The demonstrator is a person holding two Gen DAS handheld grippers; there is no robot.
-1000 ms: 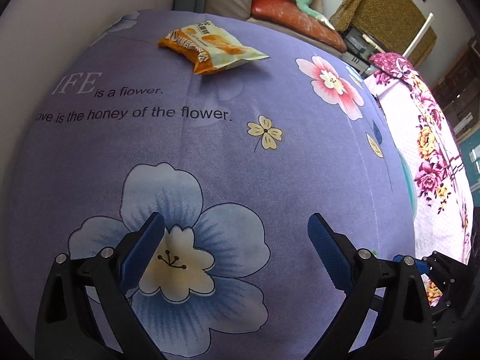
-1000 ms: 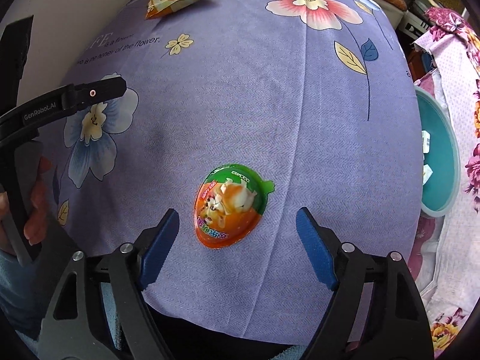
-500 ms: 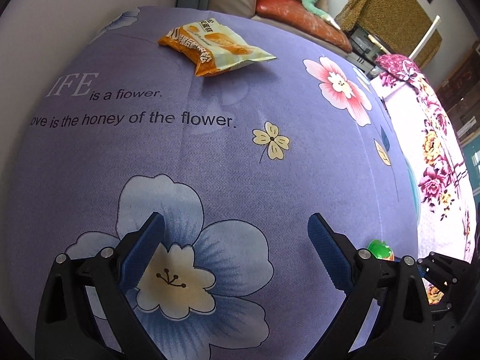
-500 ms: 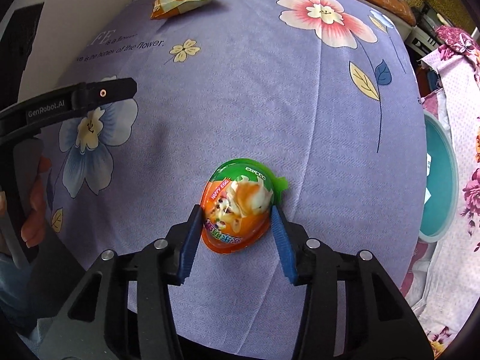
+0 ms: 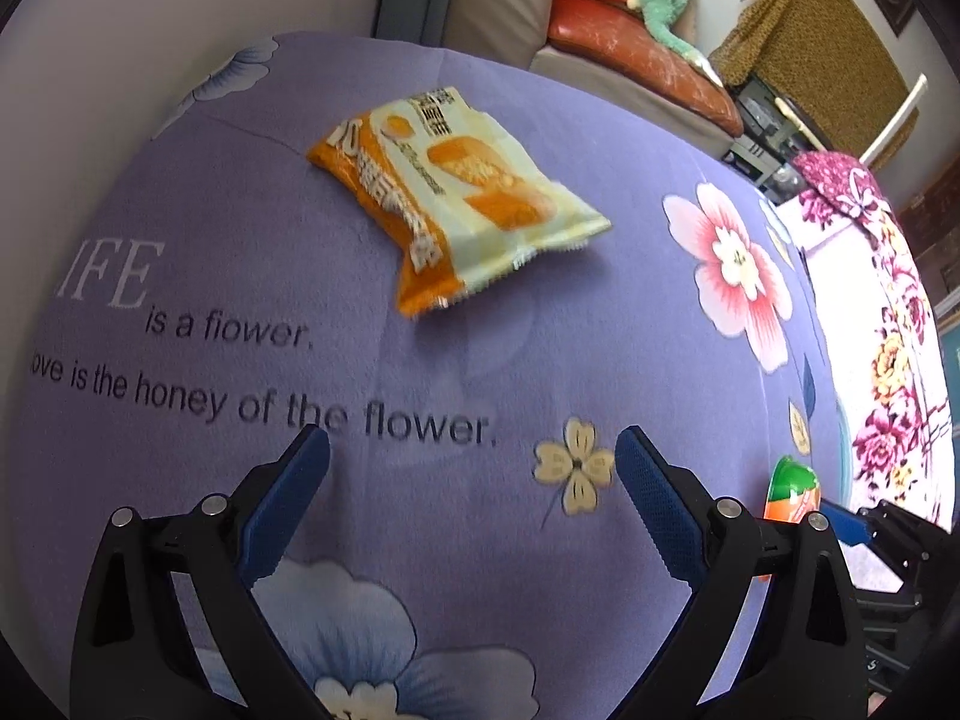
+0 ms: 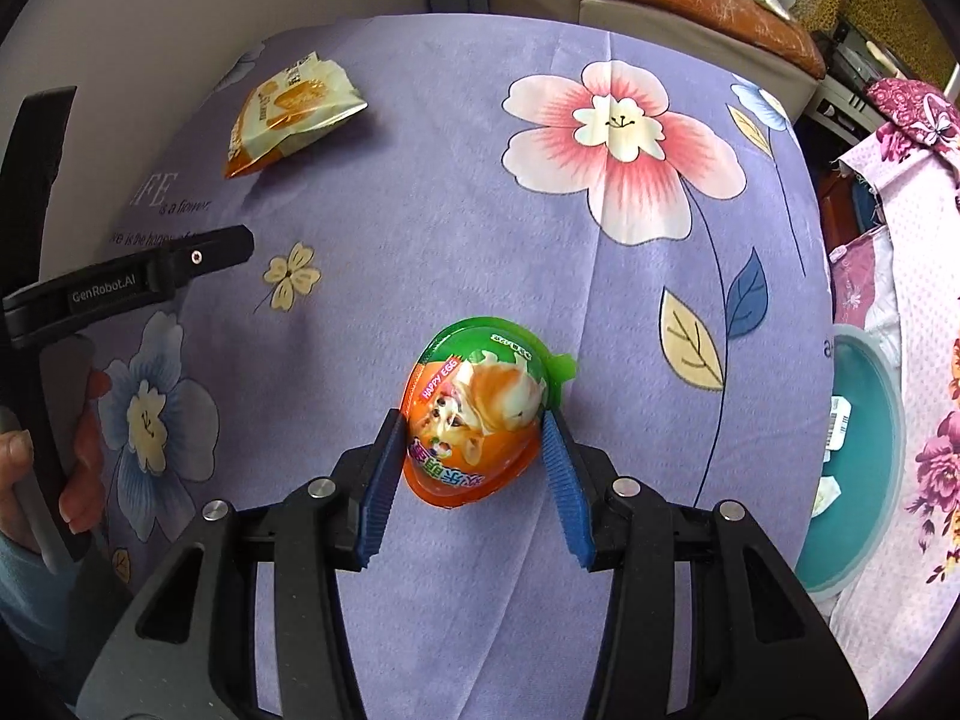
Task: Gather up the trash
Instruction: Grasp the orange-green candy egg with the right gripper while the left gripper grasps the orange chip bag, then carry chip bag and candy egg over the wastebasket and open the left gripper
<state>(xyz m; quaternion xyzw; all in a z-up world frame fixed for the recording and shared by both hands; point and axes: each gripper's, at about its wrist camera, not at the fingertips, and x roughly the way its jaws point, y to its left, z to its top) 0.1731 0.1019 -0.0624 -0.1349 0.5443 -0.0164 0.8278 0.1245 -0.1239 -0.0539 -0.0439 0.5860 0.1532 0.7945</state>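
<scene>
An orange and green egg-shaped package (image 6: 474, 414) sits between the blue pads of my right gripper (image 6: 471, 450), which is shut on it above the purple flowered cloth (image 6: 480, 210). The same egg (image 5: 792, 489) shows at the right edge of the left wrist view, partly hidden behind a finger. An orange and cream snack bag (image 5: 456, 192) lies on the cloth, farther off; in the right wrist view the bag (image 6: 288, 111) is at the upper left. My left gripper (image 5: 471, 480) hangs open over the printed text with nothing between its fingers.
A teal basin (image 6: 858, 456) holding scraps of paper stands to the right, below the table's edge. A pink flowered cloth (image 5: 888, 348) covers furniture on the right. A sofa with an orange cushion (image 5: 636, 42) stands behind the table. A hand (image 6: 36, 480) holds the left gripper's handle.
My right gripper closed on the egg package and moved with it across the cloth. My left gripper stayed open and travelled toward the snack bag, which now looks much nearer.
</scene>
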